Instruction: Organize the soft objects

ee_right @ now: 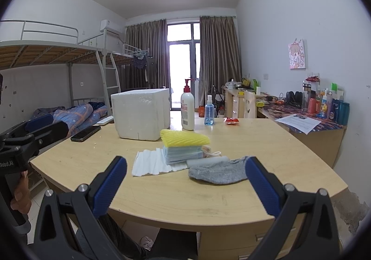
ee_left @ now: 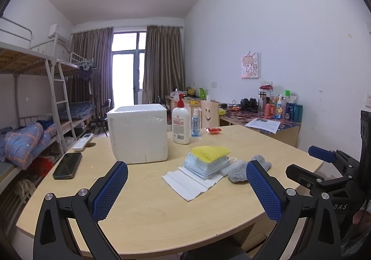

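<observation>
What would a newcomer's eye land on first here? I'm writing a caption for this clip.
Probably the big white foam box standing toward the back of the wooden table, with a lotion pump bottle just to its right. Next, the small pile in front: a yellow foam net on a stack of face masks over white paper, and a grey sock beside it. Both grippers hang over the near edge, jaws open and empty.

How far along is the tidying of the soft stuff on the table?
Nothing looks done yet. The yellow foam net sits on the mask stack, with the grey sock and white sheet beside them, all outside the foam box. Both the left gripper and right gripper are open and empty. Everything is left.
</observation>
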Action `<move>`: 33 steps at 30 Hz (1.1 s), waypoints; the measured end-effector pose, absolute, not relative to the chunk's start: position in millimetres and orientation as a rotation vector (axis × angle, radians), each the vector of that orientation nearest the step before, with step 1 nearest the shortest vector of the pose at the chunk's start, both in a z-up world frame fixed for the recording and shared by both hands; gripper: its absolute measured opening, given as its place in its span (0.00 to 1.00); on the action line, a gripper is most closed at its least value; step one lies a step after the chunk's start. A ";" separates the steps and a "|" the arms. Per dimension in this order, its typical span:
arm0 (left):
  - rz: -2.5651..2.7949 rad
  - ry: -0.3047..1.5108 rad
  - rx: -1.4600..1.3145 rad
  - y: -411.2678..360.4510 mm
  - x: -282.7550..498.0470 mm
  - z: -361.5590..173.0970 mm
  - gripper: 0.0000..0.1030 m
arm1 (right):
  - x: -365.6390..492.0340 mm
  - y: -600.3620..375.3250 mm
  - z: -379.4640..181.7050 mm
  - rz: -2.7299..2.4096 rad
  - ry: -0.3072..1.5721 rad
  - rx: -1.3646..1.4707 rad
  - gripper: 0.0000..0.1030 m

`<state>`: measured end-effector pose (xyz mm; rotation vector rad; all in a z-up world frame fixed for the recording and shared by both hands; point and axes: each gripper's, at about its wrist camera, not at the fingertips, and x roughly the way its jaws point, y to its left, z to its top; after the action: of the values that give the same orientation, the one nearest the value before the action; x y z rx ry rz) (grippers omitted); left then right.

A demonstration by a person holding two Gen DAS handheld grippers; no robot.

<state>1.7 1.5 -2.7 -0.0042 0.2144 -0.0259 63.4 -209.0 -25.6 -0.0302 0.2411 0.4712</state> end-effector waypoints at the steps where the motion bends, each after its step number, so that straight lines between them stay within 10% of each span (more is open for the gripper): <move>1: -0.028 0.213 -0.007 1.6 1.4 -2.6 0.99 | 64.0 -208.7 -26.2 0.472 0.241 -0.030 1.00; 33: -0.006 0.229 0.003 1.5 3.2 -0.6 0.99 | 65.1 -206.7 -28.4 0.480 0.237 -0.022 1.00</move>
<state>3.2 1.5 -0.6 0.0028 0.2287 -0.0062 65.1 -206.7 -28.4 -0.0222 0.2372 0.4798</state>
